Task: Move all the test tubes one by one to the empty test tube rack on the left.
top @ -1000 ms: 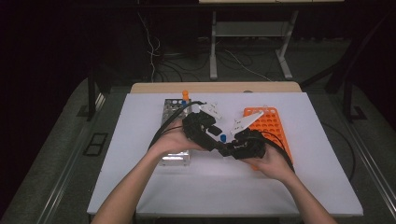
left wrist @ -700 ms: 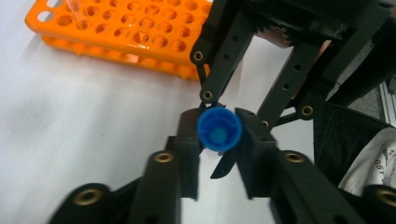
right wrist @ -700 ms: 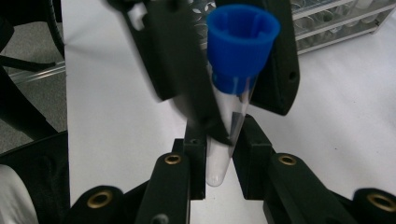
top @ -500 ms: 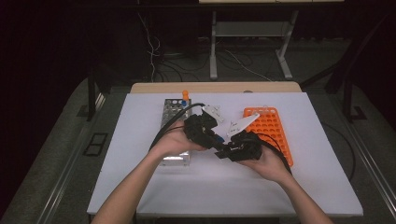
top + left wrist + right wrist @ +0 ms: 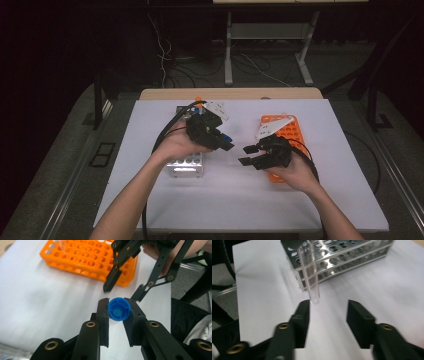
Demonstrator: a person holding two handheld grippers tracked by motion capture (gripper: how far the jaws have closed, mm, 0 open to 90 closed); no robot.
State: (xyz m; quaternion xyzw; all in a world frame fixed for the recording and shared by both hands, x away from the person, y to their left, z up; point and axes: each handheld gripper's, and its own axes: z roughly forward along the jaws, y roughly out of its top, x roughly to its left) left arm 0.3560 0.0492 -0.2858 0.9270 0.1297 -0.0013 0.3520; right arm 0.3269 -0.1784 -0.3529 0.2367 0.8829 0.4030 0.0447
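Two grippers meet over the white table, between a metal rack and an orange rack. The left gripper is clamped on the blue cap of a clear tube, cap held between its fingertips and the tube running away from them toward the other hand. The right gripper has its jaws wide apart with nothing between them; the tube's rounded end hangs just ahead of its left fingertip, not touching either pad.

This looks like a hand-over of the tube, caught at the approach. The next move likely calls for centring the tube's lower end between the open fingers, then closing gently on the slick wall before the left lets go.
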